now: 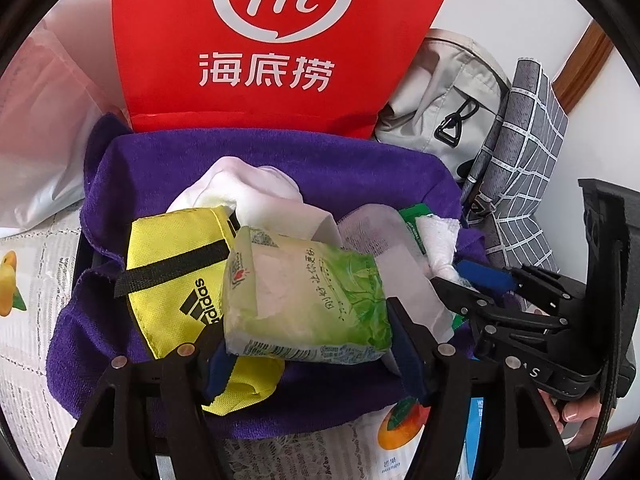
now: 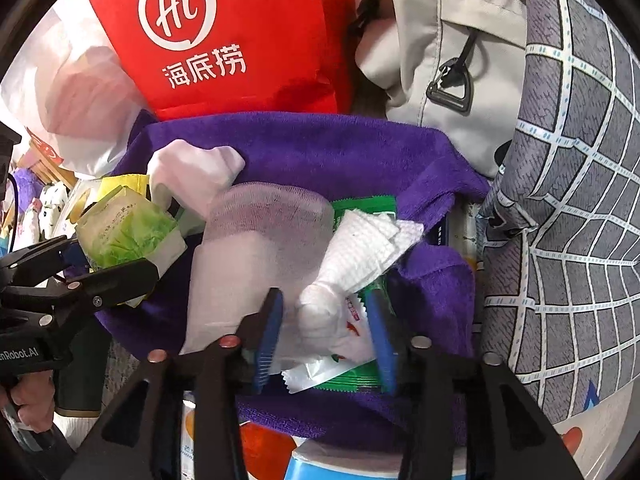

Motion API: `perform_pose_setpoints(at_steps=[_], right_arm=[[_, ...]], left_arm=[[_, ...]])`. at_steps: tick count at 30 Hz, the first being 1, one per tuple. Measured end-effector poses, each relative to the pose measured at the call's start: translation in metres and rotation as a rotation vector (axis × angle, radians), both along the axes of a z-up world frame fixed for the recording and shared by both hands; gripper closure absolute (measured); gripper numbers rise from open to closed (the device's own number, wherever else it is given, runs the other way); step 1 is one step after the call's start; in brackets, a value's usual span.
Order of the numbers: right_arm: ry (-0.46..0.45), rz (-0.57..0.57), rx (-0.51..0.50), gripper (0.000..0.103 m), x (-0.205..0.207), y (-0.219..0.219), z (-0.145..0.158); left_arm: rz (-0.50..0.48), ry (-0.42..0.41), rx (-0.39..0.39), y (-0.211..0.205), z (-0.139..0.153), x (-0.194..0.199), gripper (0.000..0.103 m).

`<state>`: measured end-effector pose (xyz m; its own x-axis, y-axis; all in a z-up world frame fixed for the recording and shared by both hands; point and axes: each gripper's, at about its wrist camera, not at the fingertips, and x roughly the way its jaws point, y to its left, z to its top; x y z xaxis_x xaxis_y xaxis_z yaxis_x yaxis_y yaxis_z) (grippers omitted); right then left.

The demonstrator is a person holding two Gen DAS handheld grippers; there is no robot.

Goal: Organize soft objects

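Left tongs are seen clamped on a green tissue pack, held over the purple towel lining the bin. Right tongs stand released astride a white paper wad. The pack is best lowered flat beside the yellow pouch before release.

You are working in a home setting: a fruit-print tablecloth, a red restaurant bag, a grey backpack and wooden trim on a white wall.
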<state>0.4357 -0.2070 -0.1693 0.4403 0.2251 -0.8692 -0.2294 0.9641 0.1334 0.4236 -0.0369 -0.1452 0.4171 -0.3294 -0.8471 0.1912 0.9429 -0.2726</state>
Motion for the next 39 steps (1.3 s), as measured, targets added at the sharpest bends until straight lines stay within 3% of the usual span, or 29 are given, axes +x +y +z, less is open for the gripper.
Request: perform_pose_setpoints(at_steps=[6, 10, 20, 23, 29, 34, 39], right_arm=[[-0.031, 0.006, 0.008, 0.042, -0.004, -0.001, 0.011], [-0.067, 0.007, 0.008, 0.028, -0.009, -0.003, 0.022], [-0.178, -0.052, 0.028, 0.028, -0.034, -0.014, 0.069], [-0.195, -0.081, 0.103, 0.028, -0.057, -0.029, 0.083], [-0.234, -0.131, 0.054, 0.027, -0.113, -0.046, 0.108], [-0.268, -0.155, 0.07, 0.012, -0.173, -0.052, 0.127], [-0.302, -0.162, 0.016, 0.004, -0.228, -0.047, 0.136]], left_arm=[[0.001, -0.017, 0.007, 0.0, 0.007, -0.002, 0.024], [0.005, -0.043, 0.021, 0.0, 0.015, -0.006, 0.024], [0.032, -0.092, 0.043, 0.008, 0.044, -0.019, 0.024], [0.052, -0.146, 0.071, 0.01, 0.062, -0.038, 0.024], [0.044, -0.203, 0.14, 0.005, 0.088, -0.093, 0.024], [0.061, -0.243, 0.111, 0.01, 0.114, -0.15, 0.024], [0.077, -0.3, 0.167, 0.007, 0.136, -0.202, 0.021]])
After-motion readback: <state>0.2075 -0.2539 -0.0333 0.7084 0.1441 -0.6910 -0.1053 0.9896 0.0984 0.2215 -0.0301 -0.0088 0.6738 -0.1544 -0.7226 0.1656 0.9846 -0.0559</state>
